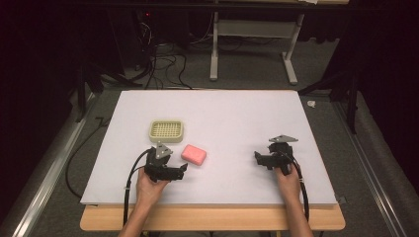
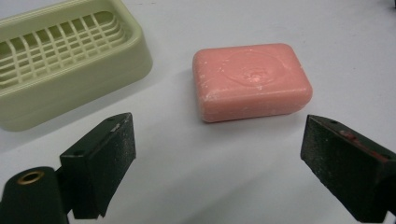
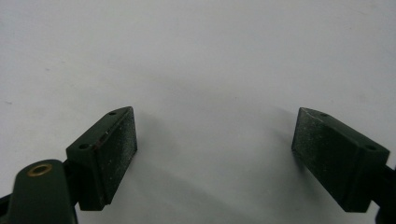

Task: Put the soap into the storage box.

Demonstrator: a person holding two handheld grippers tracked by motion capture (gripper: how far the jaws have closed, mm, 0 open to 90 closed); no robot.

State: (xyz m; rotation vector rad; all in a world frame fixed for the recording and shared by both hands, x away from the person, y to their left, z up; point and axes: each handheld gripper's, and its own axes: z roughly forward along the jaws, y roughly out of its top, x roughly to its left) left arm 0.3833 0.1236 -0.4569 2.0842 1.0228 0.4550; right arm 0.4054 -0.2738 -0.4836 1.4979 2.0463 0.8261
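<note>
A pink bar of soap (image 1: pixel 193 154) (image 2: pixel 252 81) lies flat on the white table. To its left stands a pale green soap dish (image 1: pixel 166 130) (image 2: pixel 60 60) with a grid floor and nothing in it. My left gripper (image 1: pixel 182 171) (image 2: pixel 219 149) is held low just short of the soap, jaws open and pointing at it; the soap lies a little beyond the fingertips, apart from them. At the table's right, my right gripper (image 1: pixel 259 159) (image 3: pixel 215 140) rests open over bare table with nothing between its jaws.
The white table top (image 1: pixel 232 113) lies on a wooden board whose front edge shows near the person's forearms. A black cable (image 1: pixel 129 182) trails from each gripper. Beyond the far edge stand a white frame's legs (image 1: pixel 213 54) and loose cables on the carpet.
</note>
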